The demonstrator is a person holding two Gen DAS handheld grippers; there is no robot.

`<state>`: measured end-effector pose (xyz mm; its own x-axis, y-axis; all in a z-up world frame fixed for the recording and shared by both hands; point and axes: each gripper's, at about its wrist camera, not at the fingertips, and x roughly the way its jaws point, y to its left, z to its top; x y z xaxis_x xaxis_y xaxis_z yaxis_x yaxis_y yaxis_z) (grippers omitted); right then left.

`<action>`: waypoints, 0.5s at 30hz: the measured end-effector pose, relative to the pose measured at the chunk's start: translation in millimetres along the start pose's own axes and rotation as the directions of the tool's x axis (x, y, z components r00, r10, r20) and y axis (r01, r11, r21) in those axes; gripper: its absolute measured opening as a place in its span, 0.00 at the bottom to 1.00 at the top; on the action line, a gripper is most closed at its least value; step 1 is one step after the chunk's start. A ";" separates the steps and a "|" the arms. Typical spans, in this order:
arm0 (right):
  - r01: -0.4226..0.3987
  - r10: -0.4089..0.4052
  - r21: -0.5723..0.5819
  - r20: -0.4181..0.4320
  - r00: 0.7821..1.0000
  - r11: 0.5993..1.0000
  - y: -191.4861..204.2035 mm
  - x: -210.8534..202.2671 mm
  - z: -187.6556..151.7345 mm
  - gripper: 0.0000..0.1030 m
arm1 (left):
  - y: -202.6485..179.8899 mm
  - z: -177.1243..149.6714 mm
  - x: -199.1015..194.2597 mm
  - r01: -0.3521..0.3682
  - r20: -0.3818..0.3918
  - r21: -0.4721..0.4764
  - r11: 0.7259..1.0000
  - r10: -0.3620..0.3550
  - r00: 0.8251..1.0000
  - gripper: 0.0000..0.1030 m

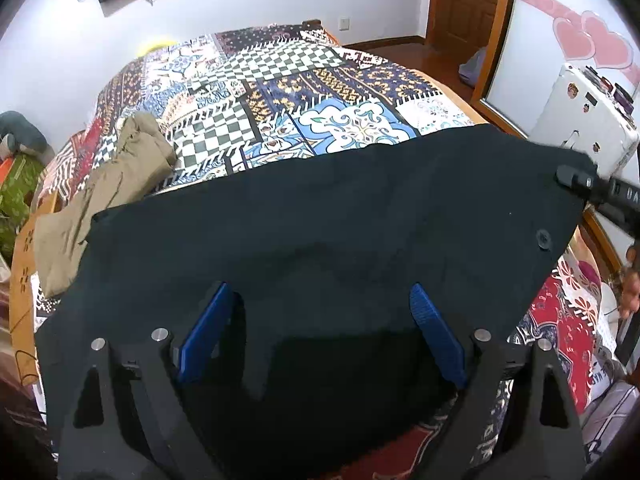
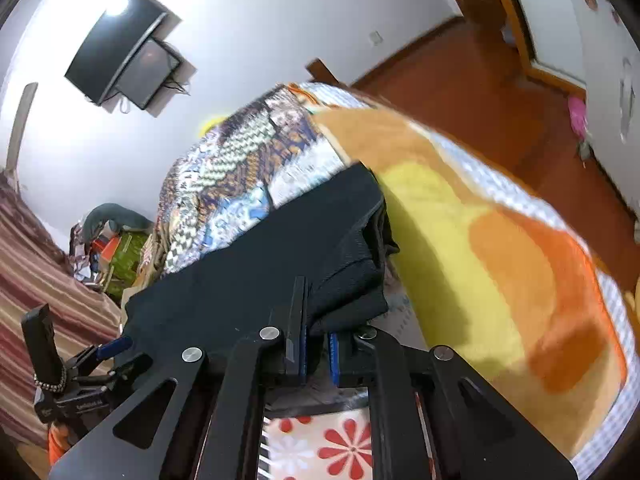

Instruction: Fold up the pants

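Note:
Black pants (image 1: 320, 220) lie spread across the near part of the patterned bed, with a button near the right corner. My left gripper (image 1: 320, 320) is open just above them, its blue pads (image 1: 208, 328) wide apart over the fabric. My right gripper (image 2: 316, 344) is shut on a bunched corner of the black pants (image 2: 280, 248); in the left wrist view it shows at the pants' right corner (image 1: 576, 178). In the right wrist view the left gripper (image 2: 112, 348) sits at the pants' left end.
Khaki trousers (image 1: 116, 172) lie crumpled on the bed's left side. A patchwork bedspread (image 1: 280, 92) covers the bed. An orange and yellow blanket (image 2: 500, 248) lies to the right. A white suitcase (image 1: 588, 124) stands by the mirror wardrobe. A TV (image 2: 120, 48) hangs on the wall.

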<state>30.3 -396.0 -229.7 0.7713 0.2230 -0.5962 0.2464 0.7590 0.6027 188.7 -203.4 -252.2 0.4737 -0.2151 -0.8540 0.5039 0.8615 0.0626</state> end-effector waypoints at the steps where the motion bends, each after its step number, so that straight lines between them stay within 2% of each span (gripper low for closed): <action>1: -0.007 0.007 -0.013 0.014 1.000 1.000 5.5 -2.5 4.4 0.07 | 1.0 -0.9 -2.6 -0.001 0.007 0.000 1.000 0.001 1.000 0.88; 7: -0.066 0.074 -0.101 0.074 0.995 0.993 48.0 -9.5 25.9 0.07 | 21.8 -8.9 -23.4 0.009 0.051 -0.048 0.999 -0.007 0.999 0.88; 15: -0.151 0.178 -0.271 0.075 0.981 0.951 125.4 0.3 46.1 0.07 | 70.1 -27.9 -48.8 0.007 0.102 -0.158 0.987 0.009 0.995 0.88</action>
<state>88.5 -328.9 -129.8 0.8446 0.3078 -0.4382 -0.0417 0.8536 0.5192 180.7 -119.6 -220.5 0.5494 -0.2530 -0.7964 0.3871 0.9217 -0.0258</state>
